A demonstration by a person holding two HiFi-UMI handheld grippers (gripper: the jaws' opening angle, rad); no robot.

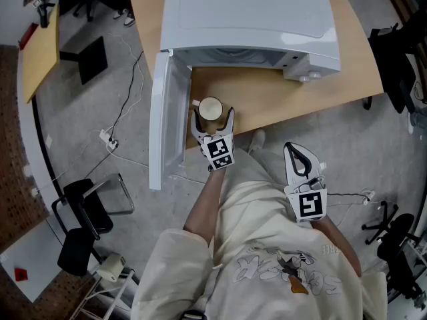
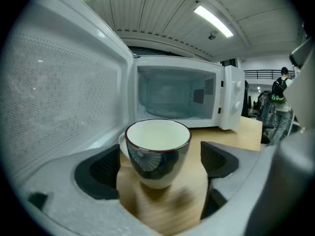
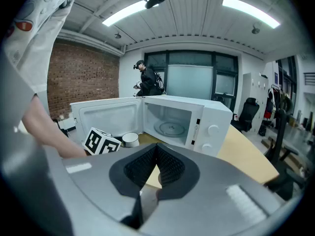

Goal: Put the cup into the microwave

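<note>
The cup [image 1: 210, 108] stood on the bench [image 1: 287, 99] at the centre of the head view, just before the open microwave [image 1: 247, 19]. The door [image 1: 163, 122] was swung aside, leaving the cavity free. The left gripper [image 2: 161, 165] straddled the cup, fingers [image 2: 101, 173] spread wide and not pressing it, likely lined up for a grasp. The right gripper [image 1: 298, 155], lower right, hung clear, clenched on nothing.

One cup [image 1: 211, 108], one microwave [image 1: 253, 19], one table [image 1: 300, 95] — two grippers: left gripper [image 1: 213, 114] and right gripper [image 1: 291, 149]
</note>
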